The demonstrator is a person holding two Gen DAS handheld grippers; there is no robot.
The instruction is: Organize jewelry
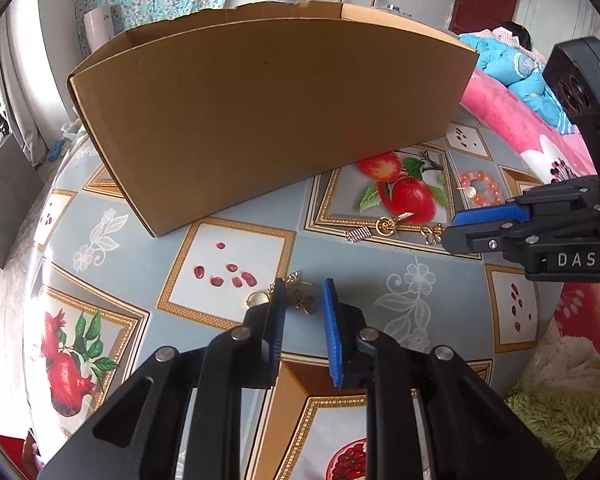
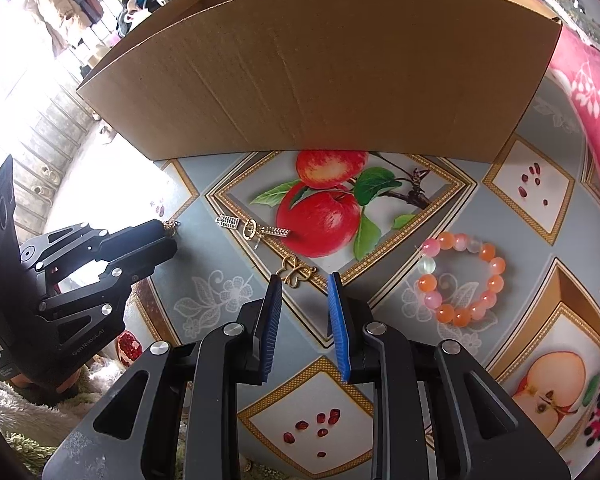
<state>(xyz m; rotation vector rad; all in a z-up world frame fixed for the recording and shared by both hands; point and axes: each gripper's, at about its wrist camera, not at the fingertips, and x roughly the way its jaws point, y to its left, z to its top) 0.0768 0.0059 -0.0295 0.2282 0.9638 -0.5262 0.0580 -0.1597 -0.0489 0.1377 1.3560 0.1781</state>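
left tool (image 1: 302, 300) low centre, jaws spread round gold charm (image 1: 300, 300) on counter (image 1: 228, 208), not pinching yet; right tool (image 2: 304, 292) spread, empty; close squarely, lift toward box (image 1: 260, 112)

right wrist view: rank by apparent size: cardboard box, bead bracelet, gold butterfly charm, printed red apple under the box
1. cardboard box, by far the largest
2. bead bracelet and printed red apple: too close to rank
3. gold butterfly charm, smallest, lying just ahead of the right gripper
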